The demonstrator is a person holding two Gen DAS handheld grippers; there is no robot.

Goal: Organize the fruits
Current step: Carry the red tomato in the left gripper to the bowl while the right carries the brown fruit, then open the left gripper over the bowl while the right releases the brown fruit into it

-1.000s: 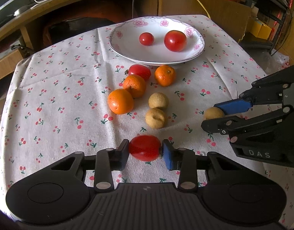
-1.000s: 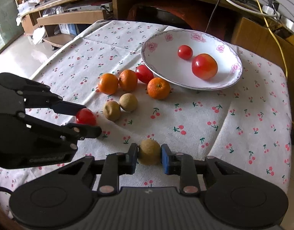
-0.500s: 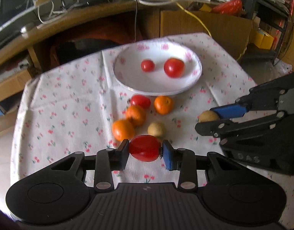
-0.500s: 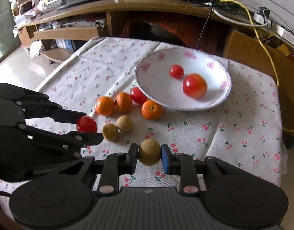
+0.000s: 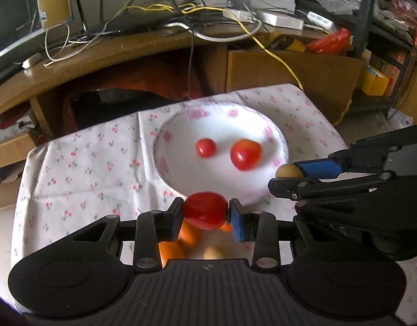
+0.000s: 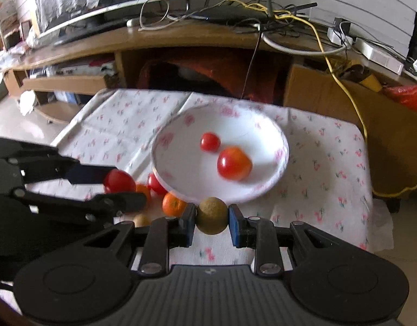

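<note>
Lifting both loads since a second before, I had my left fingers (image 5: 205, 211) clamped on the red tomato (image 5: 205, 210), now off the counter (image 5: 94, 163) near the plate's (image 5: 165, 160) front rim. My right fingers (image 6: 211, 219) gripped the brown fruit (image 6: 211, 219), perhaps a longan, raised likewise beside it.

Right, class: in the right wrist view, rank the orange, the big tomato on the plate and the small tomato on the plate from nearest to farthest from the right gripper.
1. Orange: on the cloth, just left of the right gripper.
2. Big tomato: on the plate, right of middle.
3. Small tomato: on the plate, behind the big one.
</note>
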